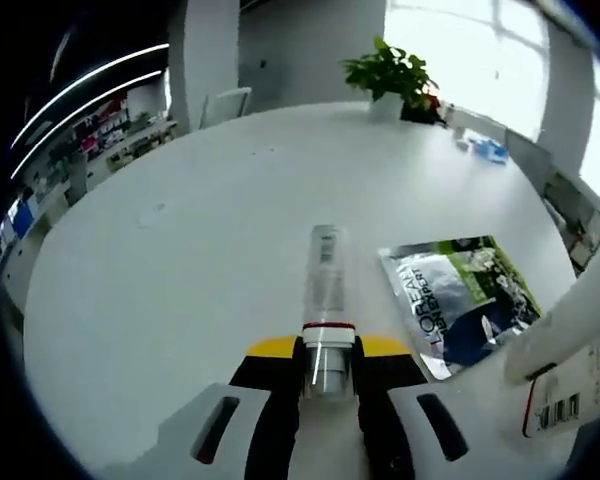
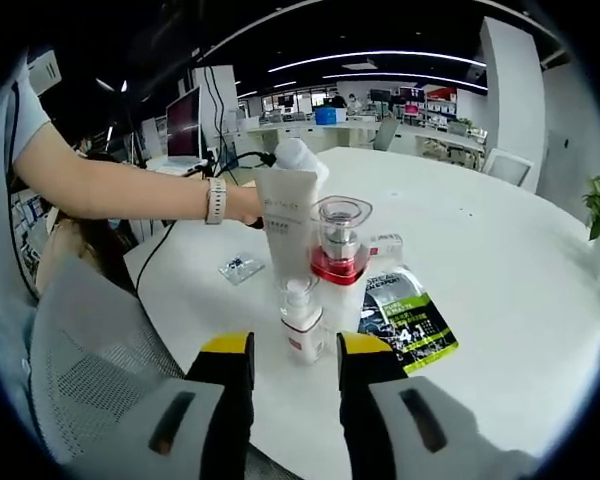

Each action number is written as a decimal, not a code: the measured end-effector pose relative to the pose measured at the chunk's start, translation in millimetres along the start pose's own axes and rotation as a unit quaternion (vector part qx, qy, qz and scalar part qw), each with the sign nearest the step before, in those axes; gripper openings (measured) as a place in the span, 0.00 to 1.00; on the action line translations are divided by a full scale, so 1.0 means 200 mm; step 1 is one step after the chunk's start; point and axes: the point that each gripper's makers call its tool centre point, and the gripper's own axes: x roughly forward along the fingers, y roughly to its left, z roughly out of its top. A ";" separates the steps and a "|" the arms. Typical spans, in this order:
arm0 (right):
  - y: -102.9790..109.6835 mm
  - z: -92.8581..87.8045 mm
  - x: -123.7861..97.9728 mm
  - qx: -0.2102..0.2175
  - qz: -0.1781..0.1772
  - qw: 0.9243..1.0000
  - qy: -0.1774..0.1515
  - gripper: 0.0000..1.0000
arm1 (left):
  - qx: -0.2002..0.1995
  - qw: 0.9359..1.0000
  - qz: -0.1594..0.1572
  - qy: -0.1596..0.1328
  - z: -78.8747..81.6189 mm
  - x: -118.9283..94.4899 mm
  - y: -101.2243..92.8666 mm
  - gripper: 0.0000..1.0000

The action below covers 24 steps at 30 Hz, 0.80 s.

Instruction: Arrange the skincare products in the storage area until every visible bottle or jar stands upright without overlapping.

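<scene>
My left gripper [image 1: 328, 352] is shut on a slim clear bottle [image 1: 325, 270] with a red band; the bottle points away from me, low over the white round table [image 1: 180, 260]. Right of it lies a green and silver sachet [image 1: 465, 295], and a white tube [image 1: 570, 320] with a barcode stands at the right edge. My right gripper [image 2: 296, 350] is open. Just ahead of its yellow tips stands a small white pump bottle [image 2: 302, 322]. Behind that stand a clear-capped bottle with a red collar [image 2: 338, 245] and the white tube [image 2: 285, 215]. The sachet [image 2: 408, 322] lies to the right.
A person's arm [image 2: 130, 190] with a wristwatch reaches in from the left to behind the tube. A small foil packet [image 2: 241, 267] lies left of the bottles. A grey mesh chair [image 2: 90, 350] stands at the table's near edge. A potted plant [image 1: 392, 75] stands at the far rim.
</scene>
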 end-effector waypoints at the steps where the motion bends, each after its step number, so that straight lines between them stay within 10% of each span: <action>1: 0.00 0.00 0.00 0.000 0.001 1.000 0.001 0.33 | 0.003 1.000 0.002 0.001 0.00 0.00 -0.01 0.17; 24: 0.08 0.00 -0.02 -0.016 0.013 1.000 -0.006 0.32 | 0.014 0.999 0.024 0.027 -0.09 -0.28 0.04 0.16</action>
